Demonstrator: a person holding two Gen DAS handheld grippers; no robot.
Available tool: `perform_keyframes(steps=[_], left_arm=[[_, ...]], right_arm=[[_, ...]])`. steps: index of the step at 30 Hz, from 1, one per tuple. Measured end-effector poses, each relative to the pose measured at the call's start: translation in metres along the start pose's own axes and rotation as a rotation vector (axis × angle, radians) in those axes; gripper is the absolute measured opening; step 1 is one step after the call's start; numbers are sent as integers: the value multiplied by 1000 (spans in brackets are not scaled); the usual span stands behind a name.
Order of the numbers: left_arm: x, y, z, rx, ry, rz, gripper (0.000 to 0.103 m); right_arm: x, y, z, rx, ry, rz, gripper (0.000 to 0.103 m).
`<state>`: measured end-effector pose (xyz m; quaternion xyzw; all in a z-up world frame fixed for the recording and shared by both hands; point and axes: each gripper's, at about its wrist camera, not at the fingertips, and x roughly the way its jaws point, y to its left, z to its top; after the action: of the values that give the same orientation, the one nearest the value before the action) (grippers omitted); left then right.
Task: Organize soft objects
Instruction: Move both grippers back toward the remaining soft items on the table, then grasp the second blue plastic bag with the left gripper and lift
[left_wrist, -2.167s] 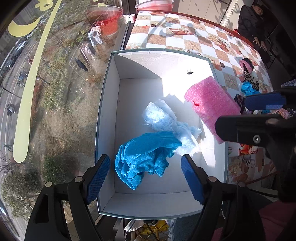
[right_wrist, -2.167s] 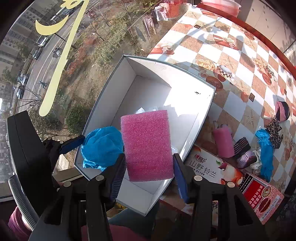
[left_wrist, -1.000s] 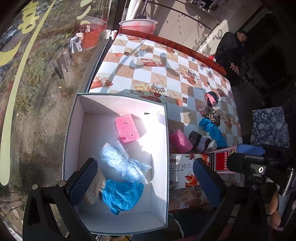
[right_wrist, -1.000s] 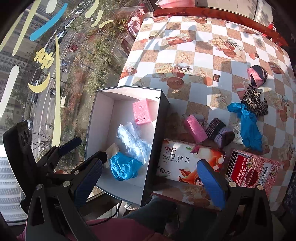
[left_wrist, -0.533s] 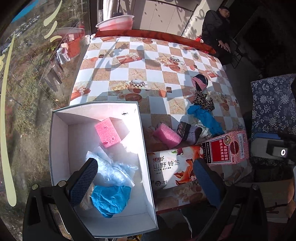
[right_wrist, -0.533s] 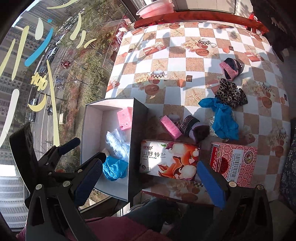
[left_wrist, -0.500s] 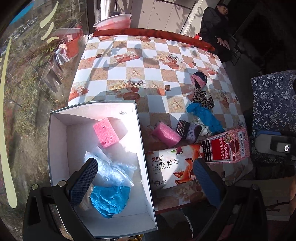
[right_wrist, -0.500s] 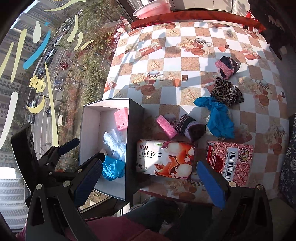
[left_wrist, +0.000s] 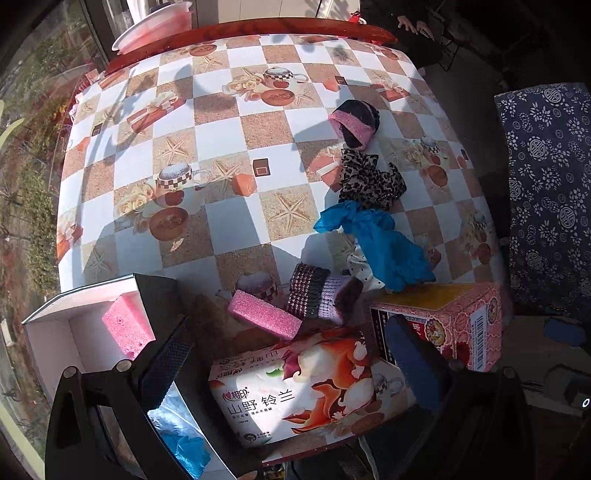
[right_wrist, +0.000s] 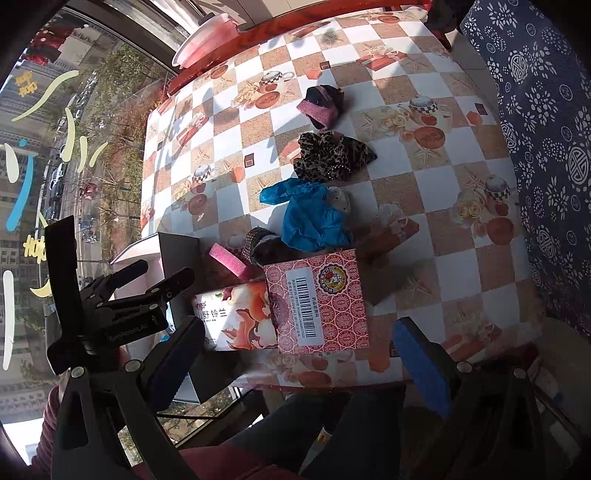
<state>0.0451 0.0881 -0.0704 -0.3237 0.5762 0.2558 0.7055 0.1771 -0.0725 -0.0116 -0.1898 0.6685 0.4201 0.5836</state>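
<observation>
The pink foam block (left_wrist: 264, 319) lying on the tabletop (left_wrist: 221, 110), just beside the white box (left_wrist: 55, 306), looks like your nearest candidate: judged by its spongy, pitted surface it should be very light and springy, so take it across its long flat faces and expect it to squash a little instead of slipping. It is a flat rosy slab, tilted against the knitted purple-and-black piece (left_wrist: 317, 295). Beyond it lie a crumpled blue glove (left_wrist: 380, 240), which will be limp and thin, so pinch a bunched fold; then a leopard-print cloth (left_wrist: 369, 181) and a pink-banded dark roll (left_wrist: 354, 123). Another pink foam piece (left_wrist: 127, 325) already sits in the box. Both your left gripper (left_wrist: 288, 369) and right gripper (right_wrist: 295, 354) have their jaws spread wide, holding nothing. Two printed cartons, a tissue pack (left_wrist: 295, 387) and a red box (right_wrist: 317, 299), stand between you and the soft things, so come in over them.
</observation>
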Motion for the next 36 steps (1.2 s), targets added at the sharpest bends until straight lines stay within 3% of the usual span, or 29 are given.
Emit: perform_keyframes(steps=[5, 8, 12, 14, 15, 16, 19, 23, 25, 26, 28, 30, 32, 33, 36], left_arm=[[50, -23, 54, -56, 123, -133, 103], [82, -34, 75, -91, 196, -168, 103], [125, -51, 86, -83, 294, -121, 103], [140, -56, 86, -69, 332, -57, 103], [143, -56, 85, -65, 338, -18, 96], [145, -54, 86, -59, 337, 16, 77], [143, -37, 88, -95, 324, 76, 38], [137, -1, 88, -153, 306, 51, 31], [132, 13, 86, -204, 274, -10, 32], [131, 19, 85, -234, 266, -40, 33], [134, 23, 81, -269, 269, -84, 52], [141, 20, 78, -248, 288, -84, 54], [140, 10, 76, -194, 264, -28, 43], [140, 6, 74, -157, 256, -14, 13], [125, 6, 69, -172, 193, -31, 12]], right_arm=[[0, -15, -4, 19, 16, -10, 103], [1, -24, -5, 30, 30, -27, 103], [2, -32, -6, 35, 44, -49, 103], [3, -35, -7, 35, 51, -56, 103], [4, -37, -7, 35, 56, -59, 103], [5, -38, -7, 36, 61, -59, 103], [5, -44, -5, 38, 65, -66, 103], [6, -47, 5, 25, 74, -86, 103], [8, -44, 13, 5, 83, -94, 103], [10, -42, 17, -7, 88, -98, 103], [14, -36, 27, -31, 100, -103, 103], [20, -31, 39, -59, 119, -109, 103], [25, -25, 53, -79, 135, -113, 103], [28, -23, 60, -86, 141, -116, 103], [35, -18, 74, -106, 146, -146, 103]])
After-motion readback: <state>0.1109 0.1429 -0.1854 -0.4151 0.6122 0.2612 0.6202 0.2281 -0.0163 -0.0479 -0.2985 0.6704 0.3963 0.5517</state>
